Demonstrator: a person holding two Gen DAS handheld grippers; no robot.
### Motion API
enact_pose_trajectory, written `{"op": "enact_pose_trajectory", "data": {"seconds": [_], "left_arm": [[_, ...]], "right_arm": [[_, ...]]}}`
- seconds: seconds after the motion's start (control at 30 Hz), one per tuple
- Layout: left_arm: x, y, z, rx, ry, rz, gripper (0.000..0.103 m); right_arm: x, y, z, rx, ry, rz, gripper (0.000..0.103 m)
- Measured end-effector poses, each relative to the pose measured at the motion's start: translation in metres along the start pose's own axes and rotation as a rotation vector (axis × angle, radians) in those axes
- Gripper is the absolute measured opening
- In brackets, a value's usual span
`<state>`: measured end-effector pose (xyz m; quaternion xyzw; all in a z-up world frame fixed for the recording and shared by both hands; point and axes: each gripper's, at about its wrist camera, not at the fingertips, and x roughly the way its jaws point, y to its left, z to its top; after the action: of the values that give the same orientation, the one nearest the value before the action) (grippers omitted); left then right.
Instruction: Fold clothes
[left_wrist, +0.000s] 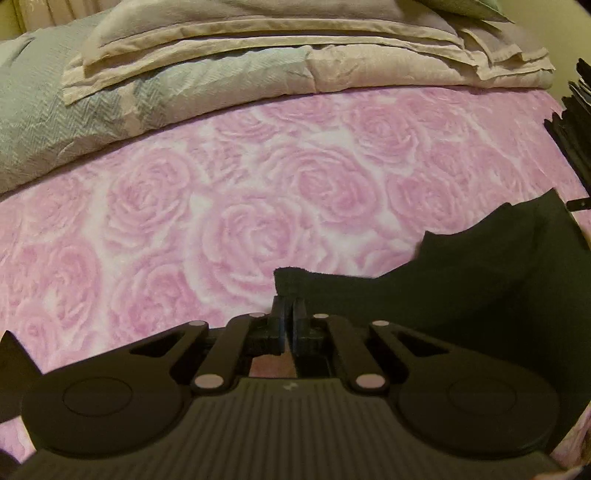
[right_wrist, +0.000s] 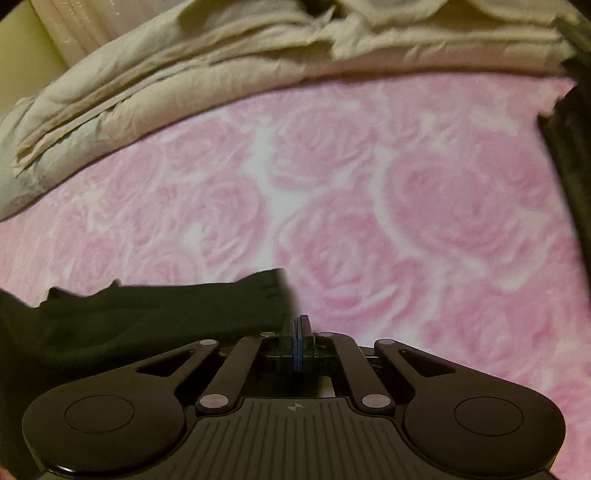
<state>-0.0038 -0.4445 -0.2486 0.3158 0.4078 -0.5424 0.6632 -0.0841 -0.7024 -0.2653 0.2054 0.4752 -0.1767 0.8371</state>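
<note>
Beyond both tongs-pinched garment (left_wrist: 461, 295) corners: folded bedding (left_wrist: 258, 66).

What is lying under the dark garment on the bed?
Around the dark garment only the pink rose blanket shows, so it probably continues beneath. Anything directly under the cloth is covered and cannot be seen.

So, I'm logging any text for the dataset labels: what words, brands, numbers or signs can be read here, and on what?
None: no readable text in either view.
Dark garment: no visible tag or print.
Rose-patterned bedspread: pattern only.
Left gripper and right gripper: small crosshair marks only.
</note>
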Motion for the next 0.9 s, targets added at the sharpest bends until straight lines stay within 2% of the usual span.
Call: {"op": "enact_pose_trajectory", "data": {"seconds": [0.07, 0.17, 0.27, 0.3, 0.37, 0.4, 0.5, 0.53, 0.57, 0.6, 0.63, 0.73, 0.8, 0.9], "left_arm": [[0.010, 0.001, -0.002, -0.006, 0.037, -0.002, 0.002], [0.029, 0.004, -0.007, -0.017, 0.107, -0.006, 0.003], [0.034, 0.005, -0.012, -0.052, 0.115, -0.012, 0.007], [0.034, 0.005, -0.013, -0.063, 0.115, -0.015, 0.008], [0.033, 0.004, -0.013, -0.076, 0.117, -0.016, 0.011], [0.033, 0.004, -0.013, -0.082, 0.120, -0.018, 0.014], [0.036, 0.006, -0.011, -0.096, 0.129, -0.027, 0.016], [0.039, 0.005, -0.010, -0.092, 0.137, -0.029, 0.016], [0.041, 0.004, -0.009, -0.084, 0.145, -0.031, 0.015], [0.039, 0.001, -0.008, -0.069, 0.144, -0.034, 0.002], [0.033, -0.001, -0.006, -0.055, 0.111, -0.038, 0.001], [-0.005, -0.002, -0.003, -0.072, -0.078, -0.036, 0.001], [-0.006, 0.001, -0.004, -0.102, -0.073, -0.021, 0.001], [0.021, 0.003, -0.012, -0.110, 0.035, 0.011, 0.002]], "right_arm": [[-0.002, -0.010, 0.002, 0.036, -0.028, -0.051, 0.000], [0.000, -0.017, 0.002, 0.056, -0.039, -0.081, 0.000], [0.003, -0.008, 0.000, 0.027, -0.038, -0.005, 0.003], [0.005, -0.004, -0.002, 0.021, -0.033, 0.018, 0.010], [0.012, 0.000, -0.003, 0.033, -0.027, 0.058, 0.065], [0.015, 0.002, -0.003, 0.039, -0.024, 0.078, 0.067], [0.029, 0.008, -0.004, 0.055, 0.003, 0.136, 0.066], [0.036, 0.009, -0.005, 0.052, 0.024, 0.139, 0.058], [0.042, 0.010, -0.005, 0.044, 0.044, 0.137, 0.032], [0.043, 0.008, -0.003, 0.052, 0.057, 0.133, 0.009], [0.044, 0.006, -0.002, 0.059, 0.067, 0.129, 0.001], [0.015, 0.004, 0.004, 0.026, -0.031, 0.061, 0.001], [0.003, 0.001, 0.004, 0.017, -0.069, 0.025, 0.001], [0.010, -0.002, -0.002, 0.015, -0.059, -0.010, 0.002]]}}
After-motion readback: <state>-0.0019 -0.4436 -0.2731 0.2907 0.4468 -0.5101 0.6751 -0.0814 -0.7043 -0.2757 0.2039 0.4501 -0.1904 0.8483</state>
